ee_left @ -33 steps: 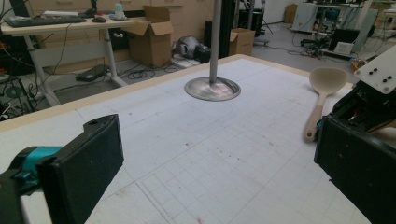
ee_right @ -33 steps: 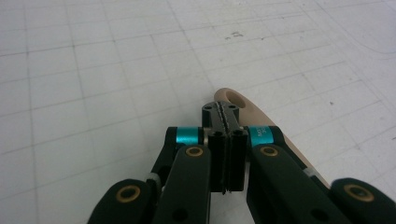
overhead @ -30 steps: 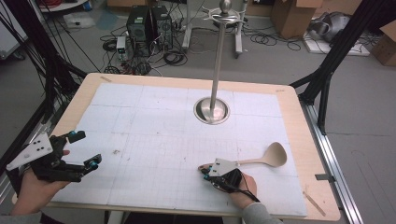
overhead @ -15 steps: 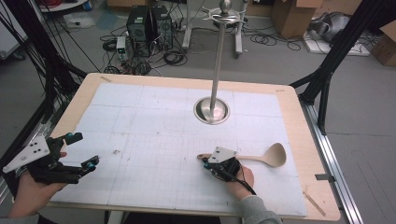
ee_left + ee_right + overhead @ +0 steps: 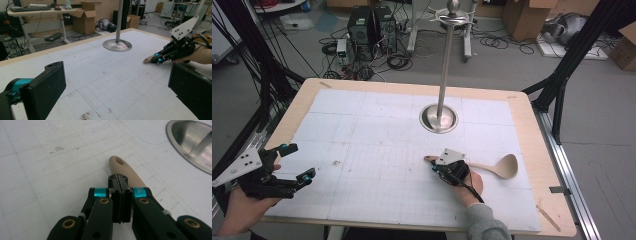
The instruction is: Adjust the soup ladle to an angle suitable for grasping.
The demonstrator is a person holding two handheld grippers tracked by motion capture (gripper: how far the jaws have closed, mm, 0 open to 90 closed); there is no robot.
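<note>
A light wooden spoon (image 5: 507, 166) lies on the white gridded mat at the near right, its bowl to the right and its handle pointing left. My right gripper (image 5: 435, 168) sits over the handle's end with its jaws pressed together and nothing between them. In the right gripper view the shut gripper (image 5: 120, 180) rests just above the spoon handle (image 5: 126, 168), whose holed tip pokes out beyond it. My left gripper (image 5: 298, 161) stands open near the mat's near left edge. Its own view shows the wide gap of the left gripper (image 5: 117, 87) and, farther off, the right gripper (image 5: 160, 58).
A metal stand with a round dished base (image 5: 438, 118) and a tall pole rises at the mat's middle back; the base's rim (image 5: 192, 142) is close to the spoon. The wooden table edge (image 5: 557, 200) frames the mat. Computers and cables lie on the floor behind.
My right gripper has moved away from the person and now sits over the spoon handle's end. The spoon has not moved. The left gripper has barely shifted.
</note>
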